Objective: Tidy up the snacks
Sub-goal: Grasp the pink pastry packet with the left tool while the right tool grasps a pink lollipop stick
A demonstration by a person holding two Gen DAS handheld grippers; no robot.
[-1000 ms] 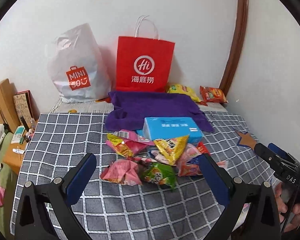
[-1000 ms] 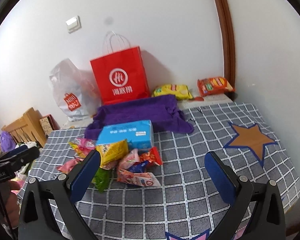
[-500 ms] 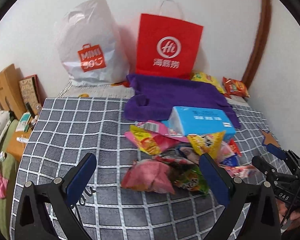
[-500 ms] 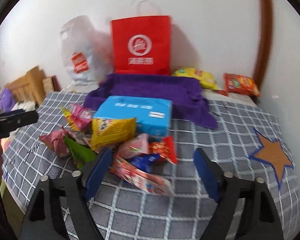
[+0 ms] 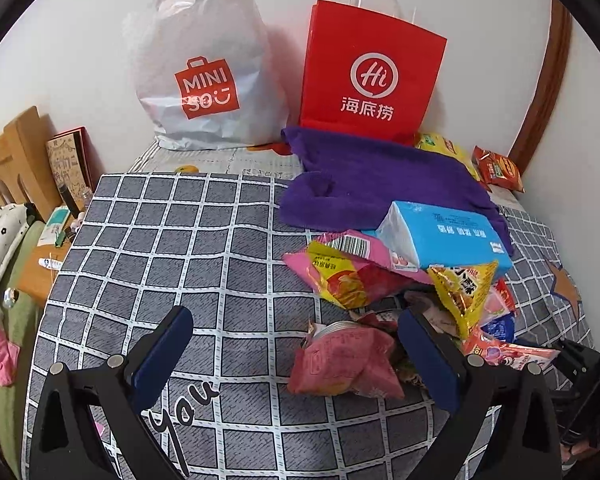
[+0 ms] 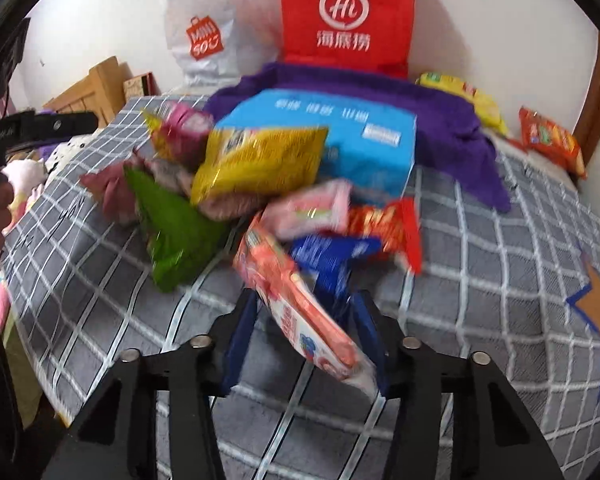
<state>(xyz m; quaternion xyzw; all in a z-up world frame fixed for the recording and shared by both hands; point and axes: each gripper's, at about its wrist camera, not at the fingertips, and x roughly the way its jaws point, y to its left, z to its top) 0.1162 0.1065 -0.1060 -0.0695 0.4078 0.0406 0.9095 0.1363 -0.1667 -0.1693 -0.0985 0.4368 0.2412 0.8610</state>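
You are at the very start of the sorting: nearly every snack sits in one loose heap on the grey checked cloth (image 5: 204,240) that covers the table, and nothing looks grouped or bagged yet. In the heap you have a light blue rectangular box (image 6: 340,140), a yellow foil bag (image 6: 260,160), a green foil packet (image 6: 172,228), a crumpled pink packet (image 5: 344,364), a red wrapper (image 6: 384,224), a dark blue wrapper (image 6: 328,256) and a long pink-and-white flat packet (image 6: 300,312).

Your right gripper (image 6: 306,336) has its jaws closing around the near end of that long pink-and-white packet; the packet lies between them, but the blur hides whether the pads are pressing on it yet. Your left gripper (image 5: 296,356) has its jaws spread wide and empty, with the crumpled pink packet lying between them and apart from the left one; the right one is just beside it.

Against the wall stand a red paper carrier bag (image 5: 372,76) and a white plastic shopping bag (image 5: 208,68), with a purple towel (image 5: 380,180) in front. A yellow packet (image 6: 464,100) and an orange-red packet (image 6: 552,140) lie apart at the far right. Whether these count as already sorted, I cannot tell. By my reading the whole heap remains to be done.
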